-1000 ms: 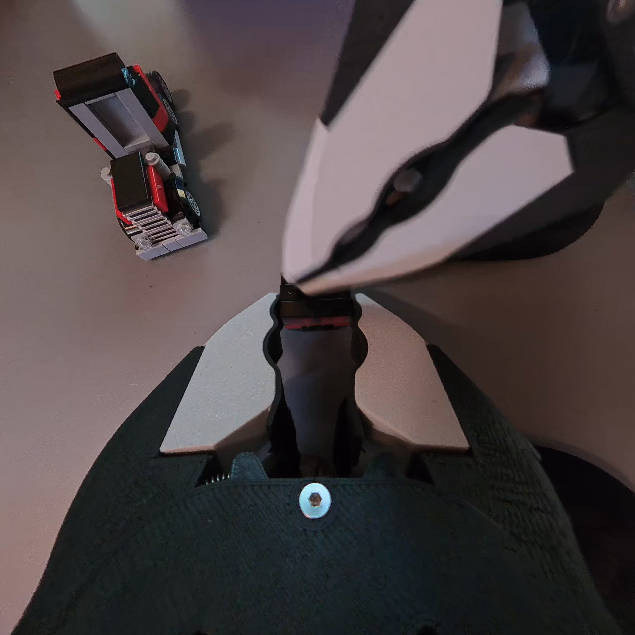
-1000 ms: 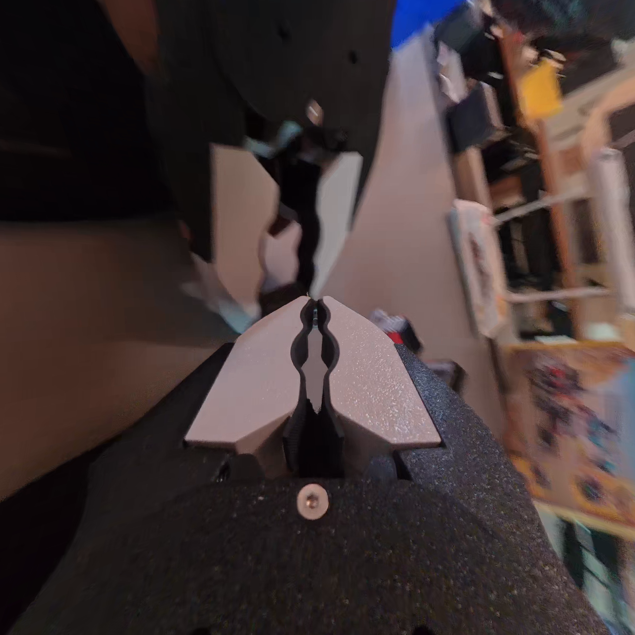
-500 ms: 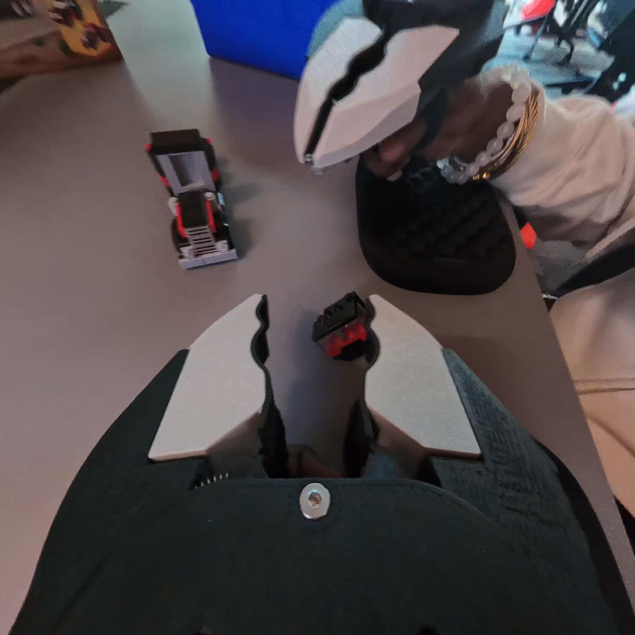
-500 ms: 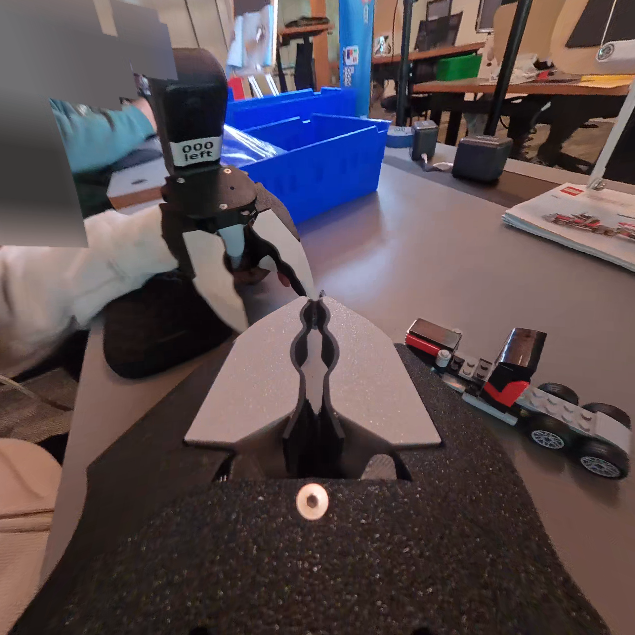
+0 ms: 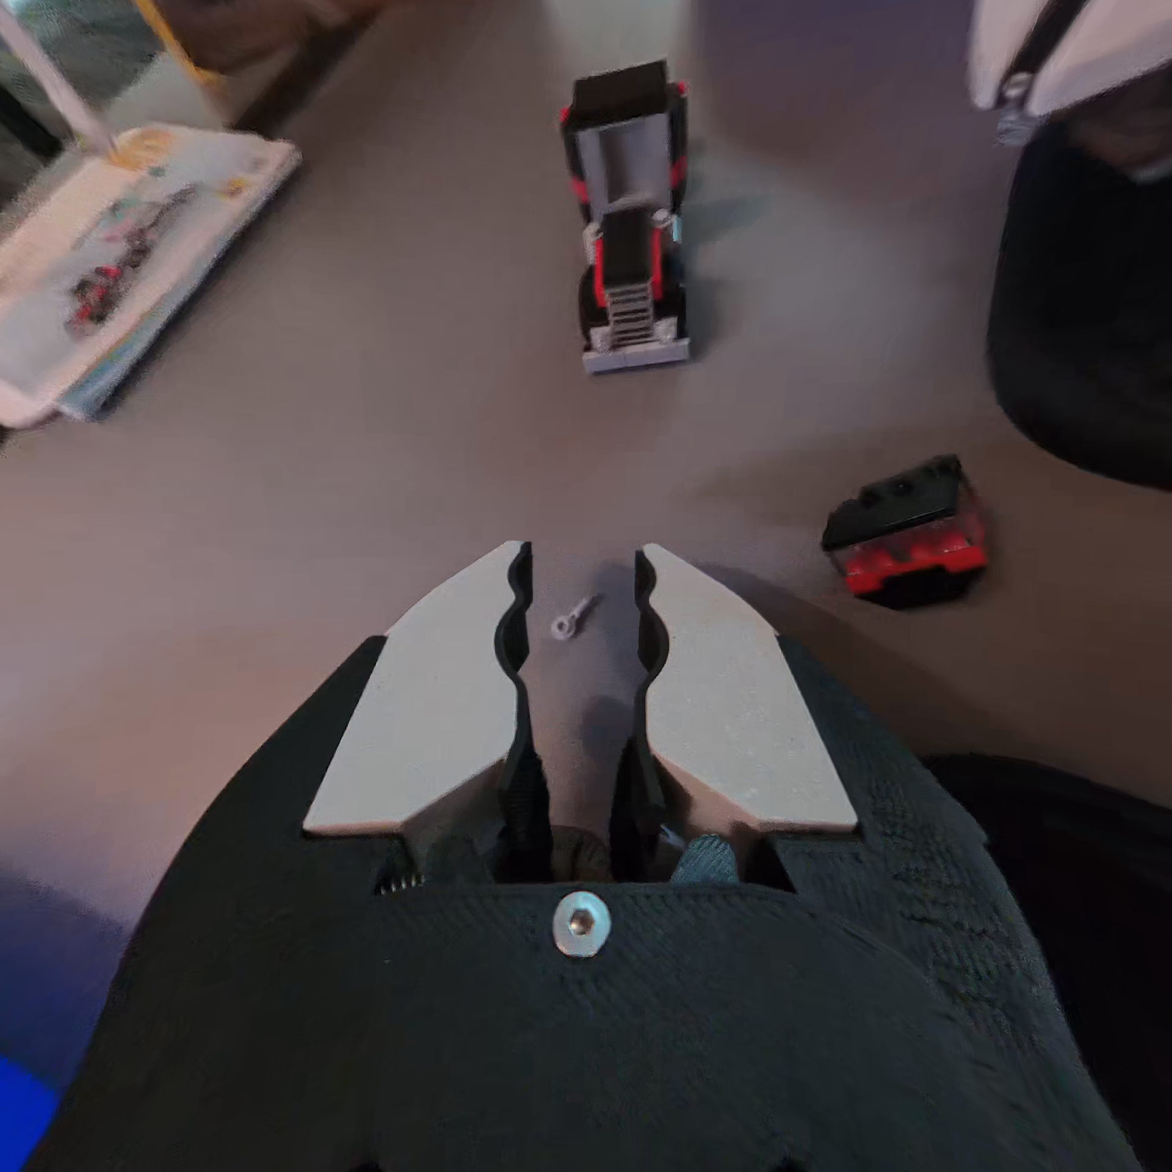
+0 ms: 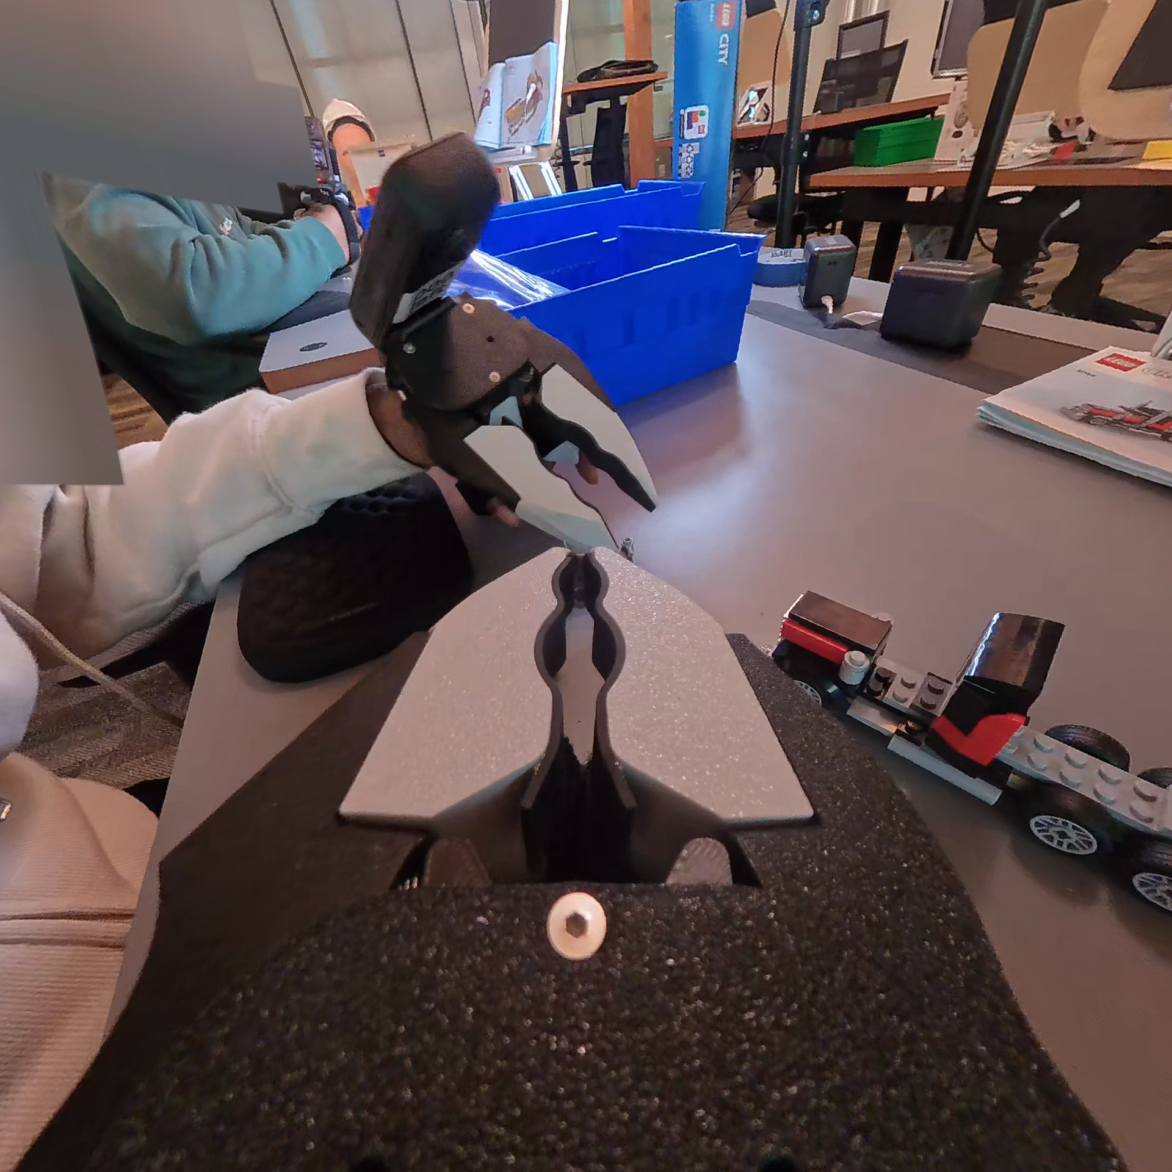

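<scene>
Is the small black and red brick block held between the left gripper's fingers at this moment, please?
No: the black and red brick block lies on the table off to the right of the open left gripper.

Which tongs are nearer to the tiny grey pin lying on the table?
Left. The left tongs stand open right over the grey pin, which lies untouched between the fingers. The right tongs sit shut, farther back to the right.

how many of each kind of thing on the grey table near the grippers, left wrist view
toy truck: 1
black and red brick block: 1
small grey pin with a ring end, lying untouched between the open left gripper's fingers: 1
instruction booklet: 1
black padded rest: 1
total: 5
</scene>
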Demonstrator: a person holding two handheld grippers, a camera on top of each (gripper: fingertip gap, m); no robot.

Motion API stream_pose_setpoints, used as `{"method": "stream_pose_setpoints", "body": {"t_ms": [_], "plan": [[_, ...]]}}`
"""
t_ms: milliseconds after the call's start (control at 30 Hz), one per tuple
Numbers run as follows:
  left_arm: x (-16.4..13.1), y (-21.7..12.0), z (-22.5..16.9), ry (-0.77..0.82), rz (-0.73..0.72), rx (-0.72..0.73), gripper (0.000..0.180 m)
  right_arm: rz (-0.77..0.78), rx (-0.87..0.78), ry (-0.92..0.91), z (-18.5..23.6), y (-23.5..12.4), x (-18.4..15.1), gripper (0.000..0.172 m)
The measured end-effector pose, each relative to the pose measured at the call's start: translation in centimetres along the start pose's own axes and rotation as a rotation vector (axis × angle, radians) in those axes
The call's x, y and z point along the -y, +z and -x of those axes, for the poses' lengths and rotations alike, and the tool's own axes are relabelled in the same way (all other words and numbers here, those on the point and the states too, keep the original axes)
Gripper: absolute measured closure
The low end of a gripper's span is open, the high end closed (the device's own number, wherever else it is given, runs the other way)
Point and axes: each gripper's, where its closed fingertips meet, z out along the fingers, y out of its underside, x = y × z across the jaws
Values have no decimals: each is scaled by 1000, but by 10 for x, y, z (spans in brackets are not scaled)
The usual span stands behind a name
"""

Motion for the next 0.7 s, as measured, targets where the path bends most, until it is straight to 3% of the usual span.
{"method": "stream_pose_setpoints", "body": {"t_ms": [133, 233, 333, 467, 567, 700], "plan": [[-16, 1, 4, -150, 57, -45, 150, -11, 10, 13, 0, -1, 1, 169], [-27, 1, 8, -174, 109, -41, 154, -17, 13, 13, 0, -2, 1, 169], [-30, 2, 10, -205, 105, -48, 172, -15, 14, 10, 1, -1, 1, 169], [-30, 2, 5, -187, 103, -71, 173, -2, 11, 2, 1, 0, -1, 169], [-23, -1, 3, -144, 73, -64, 174, 1, 9, 0, 1, 0, -1, 169], [10, -24, 6, -122, -83, 16, 175, -3, 1, 1, 0, 0, -1, 169]]}}
